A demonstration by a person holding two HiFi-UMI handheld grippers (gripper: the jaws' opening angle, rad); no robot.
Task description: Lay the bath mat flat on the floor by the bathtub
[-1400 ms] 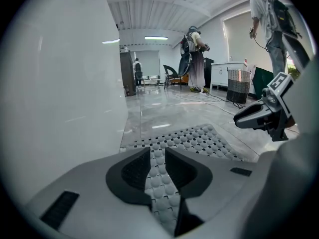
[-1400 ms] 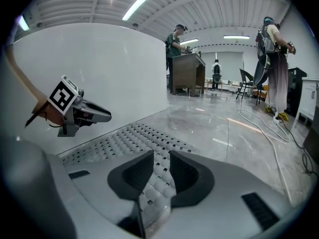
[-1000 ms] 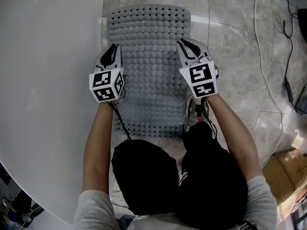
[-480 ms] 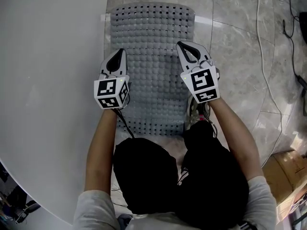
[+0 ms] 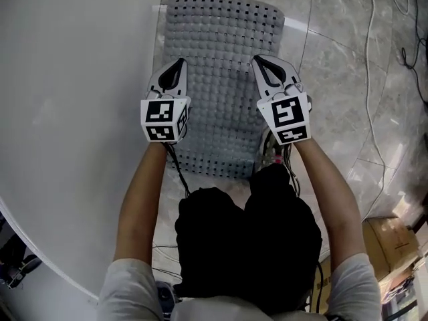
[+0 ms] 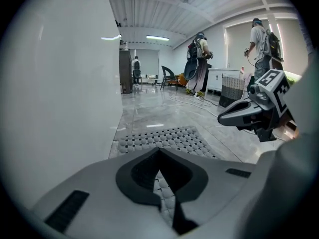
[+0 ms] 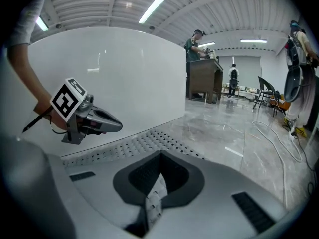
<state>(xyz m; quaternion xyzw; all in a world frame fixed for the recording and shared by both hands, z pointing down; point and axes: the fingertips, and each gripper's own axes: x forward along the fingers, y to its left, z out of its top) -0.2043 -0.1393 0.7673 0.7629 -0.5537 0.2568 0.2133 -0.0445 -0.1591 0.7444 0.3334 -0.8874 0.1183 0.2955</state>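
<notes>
Mat [image 5: 221, 52]: lying flat on the floor [image 5: 341, 79], long left edge running just beside the white tub [image 5: 73, 112]. No folds or raised corners are showing.

Handling (judgement): grey, studded, with holes along the borders. It is looking like soft rubber: limp, moderately light, probably gripping the tile rather than sliding. It should droop if lifted by one point. Best hold is a thin perforated border or a corner, one gripper per side, not the thick studded middle.

Left gripper [image 5: 178, 64]: hovering over the mat's left edge next to the tub, jaws pressed together at the tips, nothing between them; its own view is showing only mat studs through the gap behind the tips.

Right gripper [image 5: 258, 60]: hovering over the mat's right edge, jaws likewise closed and empty.

Versus one second ago: the mat is lying the same way, flat by the tub. Both grippers are staying closed and appear to be drawing back slightly toward the mat's near end. The whole view is shifting a little. Judgement: laying looks done, hands are withdrawing.
</notes>
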